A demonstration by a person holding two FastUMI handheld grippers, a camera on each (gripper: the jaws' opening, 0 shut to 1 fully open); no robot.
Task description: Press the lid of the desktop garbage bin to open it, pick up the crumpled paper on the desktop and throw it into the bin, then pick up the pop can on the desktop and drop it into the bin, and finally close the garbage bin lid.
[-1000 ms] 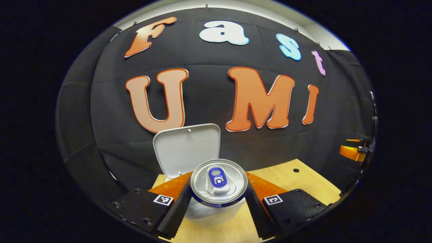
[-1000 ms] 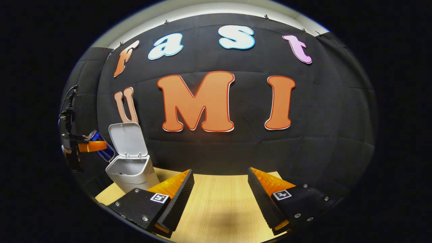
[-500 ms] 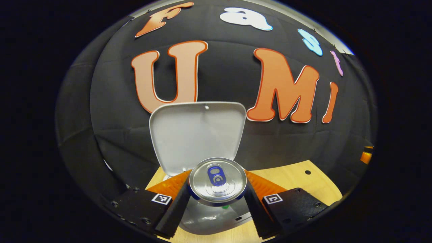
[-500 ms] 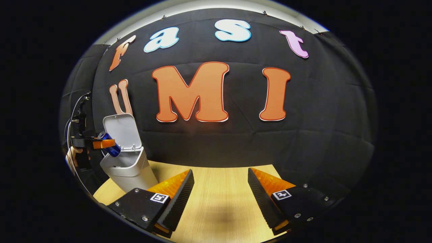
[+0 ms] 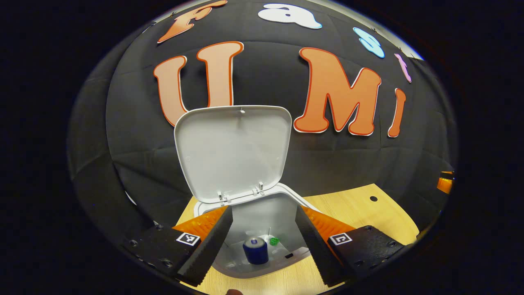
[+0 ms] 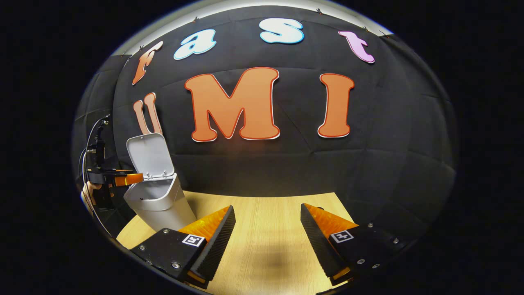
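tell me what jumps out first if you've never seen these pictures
The white bin with its lid flipped upright, right in front of the left gripper, whose jaws stand apart over the opening. Down inside stands a blue pop can. The right gripper hangs open over bare wooden tabletop.

The surface [image 6: 266, 229] is pale wood with a fine straight grain, running back to the black cloth wall. A white bin [image 6: 157, 203] stands on it near the back left corner, its lid [image 6: 148, 155] raised upright against the wall. In the left gripper view the bin [image 5: 286, 205] sits close to the surface's [image 5: 360, 209] left edge, and a small dark round hole [image 5: 373, 198] marks the wood toward the back right. A soft shadow [image 6: 278, 260] lies on the wood near the front edge.
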